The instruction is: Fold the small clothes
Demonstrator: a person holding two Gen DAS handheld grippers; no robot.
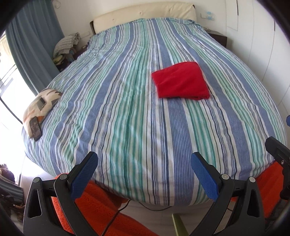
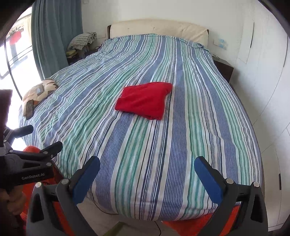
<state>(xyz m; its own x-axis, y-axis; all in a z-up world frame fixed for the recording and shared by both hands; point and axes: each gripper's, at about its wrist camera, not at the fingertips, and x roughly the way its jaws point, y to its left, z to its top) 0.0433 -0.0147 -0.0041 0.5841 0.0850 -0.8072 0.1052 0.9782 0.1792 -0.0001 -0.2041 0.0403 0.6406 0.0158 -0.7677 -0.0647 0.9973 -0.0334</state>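
Red folded cloth [image 1: 181, 80] on striped bed [image 1: 126, 118]. Left gripper [image 1: 144, 159] and right gripper [image 2: 147, 163] both spread wide, empty. "GenRobot.AI" printed on left tool; phone [image 1: 35, 130] screen unreadable.

A home bedroom, by every sign: wide bed [image 1: 126, 101] under a striped cover, padded cream headboard [image 1: 145, 13] against a white wall, dark nightstand [image 1: 218, 37] at one side. Blue curtain [image 1: 34, 41] beside a bright window, heap of laundry [image 1: 66, 45] in the corner, patterned pillow [image 1: 40, 107] with a phone [image 1: 35, 128] on it, orange rug [image 1: 101, 205] on the floor.
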